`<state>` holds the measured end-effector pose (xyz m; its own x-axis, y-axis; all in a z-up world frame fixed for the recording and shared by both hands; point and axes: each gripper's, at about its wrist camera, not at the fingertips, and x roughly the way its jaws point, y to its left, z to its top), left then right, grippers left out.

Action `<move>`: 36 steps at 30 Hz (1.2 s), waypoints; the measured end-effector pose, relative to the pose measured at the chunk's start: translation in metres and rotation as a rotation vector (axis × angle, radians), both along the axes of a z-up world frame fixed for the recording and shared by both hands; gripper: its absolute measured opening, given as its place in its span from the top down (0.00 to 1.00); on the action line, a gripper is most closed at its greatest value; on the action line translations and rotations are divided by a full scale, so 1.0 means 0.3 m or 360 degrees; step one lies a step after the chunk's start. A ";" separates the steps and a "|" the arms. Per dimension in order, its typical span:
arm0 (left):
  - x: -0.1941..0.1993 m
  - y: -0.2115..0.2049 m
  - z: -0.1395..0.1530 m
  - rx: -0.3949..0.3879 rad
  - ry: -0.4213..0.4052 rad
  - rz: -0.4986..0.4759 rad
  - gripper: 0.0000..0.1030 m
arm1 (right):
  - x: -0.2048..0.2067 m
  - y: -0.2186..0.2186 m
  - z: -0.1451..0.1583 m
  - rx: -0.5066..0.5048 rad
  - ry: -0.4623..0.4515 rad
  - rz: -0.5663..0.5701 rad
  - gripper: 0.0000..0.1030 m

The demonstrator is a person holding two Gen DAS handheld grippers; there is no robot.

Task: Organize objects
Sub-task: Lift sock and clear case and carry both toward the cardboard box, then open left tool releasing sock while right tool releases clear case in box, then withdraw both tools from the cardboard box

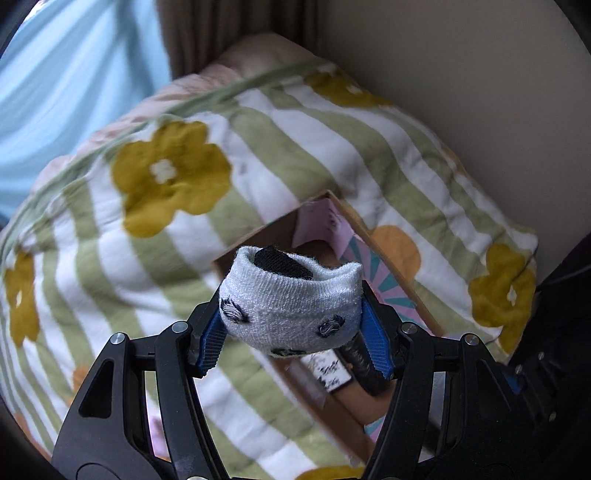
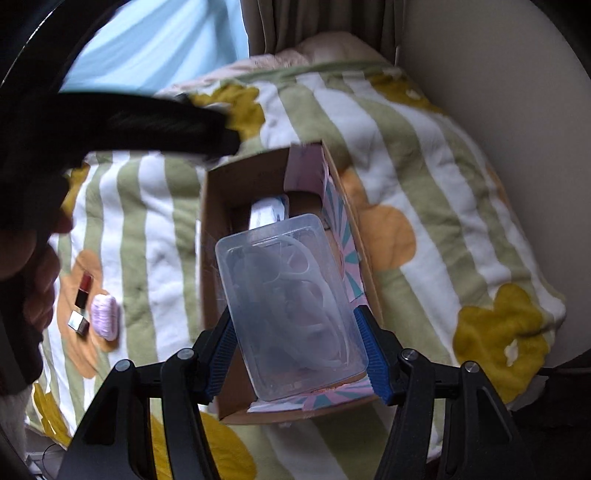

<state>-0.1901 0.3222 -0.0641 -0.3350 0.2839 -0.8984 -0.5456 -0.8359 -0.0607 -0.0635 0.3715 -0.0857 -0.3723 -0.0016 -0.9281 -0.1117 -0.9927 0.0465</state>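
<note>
Two claws loaded. Left claw (image 1: 291,325): clamped on rolled white knit sock with dark spots (image 1: 291,302), held above open brown cardboard box (image 1: 280,236). Right claw (image 2: 297,350): clamped on clear rectangular plastic case with white cord inside (image 2: 288,306), held over same box (image 2: 218,229). Box resting on green-and-white striped flowered quilt (image 2: 147,221) on bed. Lying on quilt beside box: lilac ribbed bundle (image 2: 105,317), small red-and-silver items (image 2: 81,302).

Bedroom: flowered quilt (image 1: 295,155) on bed, curtain (image 2: 317,26).
</note>
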 end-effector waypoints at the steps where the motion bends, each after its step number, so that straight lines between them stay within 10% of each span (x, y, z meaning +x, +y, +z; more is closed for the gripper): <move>1: -0.010 0.028 -0.029 -0.0017 -0.0008 -0.0029 0.41 | -0.006 0.007 -0.027 -0.0006 -0.0016 0.0005 0.44; 12: -0.087 0.227 -0.390 -0.0198 -0.0156 -0.0296 0.41 | -0.071 0.045 -0.255 -0.0075 -0.0119 0.0050 0.44; 24: -0.089 0.283 -0.431 -0.0254 -0.0148 -0.0409 0.36 | -0.082 0.061 -0.291 -0.0104 -0.0153 0.0029 0.43; 26: -0.085 0.292 -0.418 -0.0276 -0.0106 -0.0426 0.00 | -0.077 0.057 -0.289 -0.0109 -0.0141 0.0040 0.29; 28: -0.089 0.294 -0.402 -0.0250 -0.0098 -0.0435 0.00 | -0.064 0.050 -0.279 -0.0146 -0.0093 0.0055 0.02; 36: -0.098 0.292 -0.385 -0.0264 -0.0102 -0.0432 0.00 | -0.020 0.011 -0.273 -0.0197 -0.0036 0.0051 0.00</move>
